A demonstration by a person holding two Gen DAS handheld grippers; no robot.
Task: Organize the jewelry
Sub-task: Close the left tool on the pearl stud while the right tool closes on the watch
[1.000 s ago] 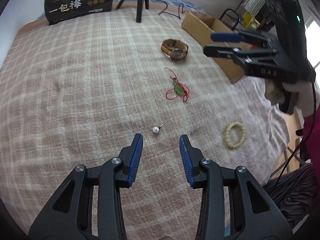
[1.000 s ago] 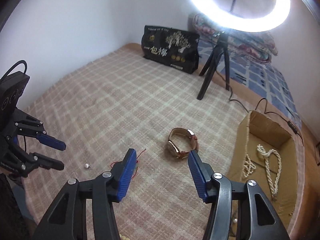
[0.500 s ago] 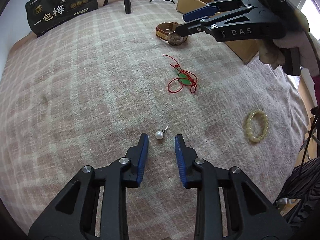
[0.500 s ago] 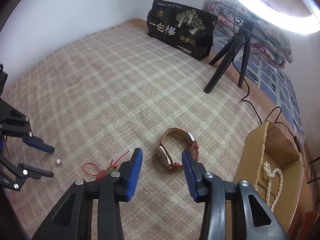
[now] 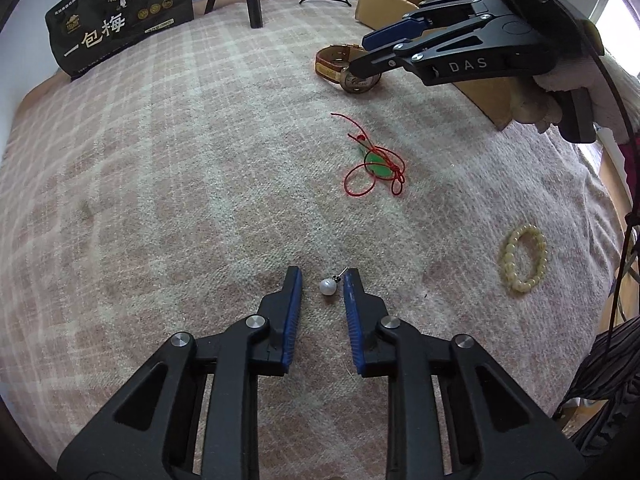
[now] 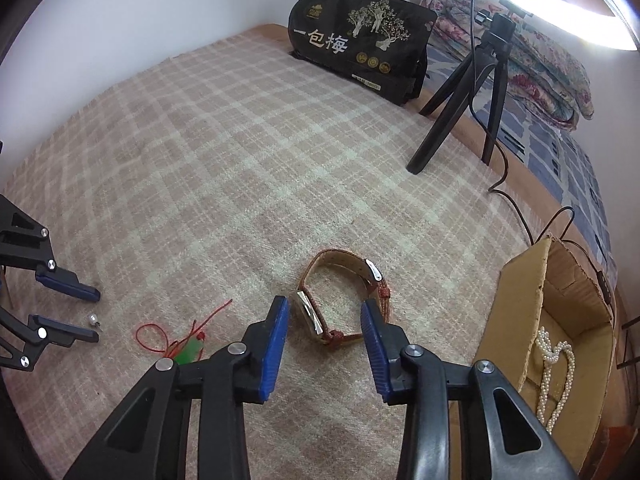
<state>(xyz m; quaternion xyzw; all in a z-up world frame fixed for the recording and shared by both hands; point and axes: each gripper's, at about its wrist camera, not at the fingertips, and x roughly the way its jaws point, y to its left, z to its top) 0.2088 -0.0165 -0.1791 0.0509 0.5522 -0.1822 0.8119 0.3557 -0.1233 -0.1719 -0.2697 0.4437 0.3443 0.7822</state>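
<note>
A pearl earring [image 5: 327, 286] lies on the plaid blanket [image 5: 160, 160] between the blue pads of my left gripper [image 5: 322, 276]. Its jaws are closing, with a gap still on both sides of the pearl. The same pearl [image 6: 93, 319] and left gripper [image 6: 95, 315] show at the left edge of the right wrist view. My right gripper [image 6: 324, 308] straddles a brown-strapped watch [image 6: 348, 256]; its jaws are closing, and no firm press shows. From the left wrist view the right gripper [image 5: 360, 54] hangs over the watch [image 5: 332, 62].
A red cord with a green pendant [image 5: 376, 162] lies between the two grippers. A pale bead bracelet [image 5: 522, 258] is at the right. A cardboard box [image 6: 520, 300] holds a pearl necklace [image 6: 556, 364]. A black bag [image 6: 360, 40] and a tripod [image 6: 460, 100] stand at the back.
Both grippers came down toward the blanket and narrowed. The pearl now sits between the left jaws, and the watch between the right jaws.
</note>
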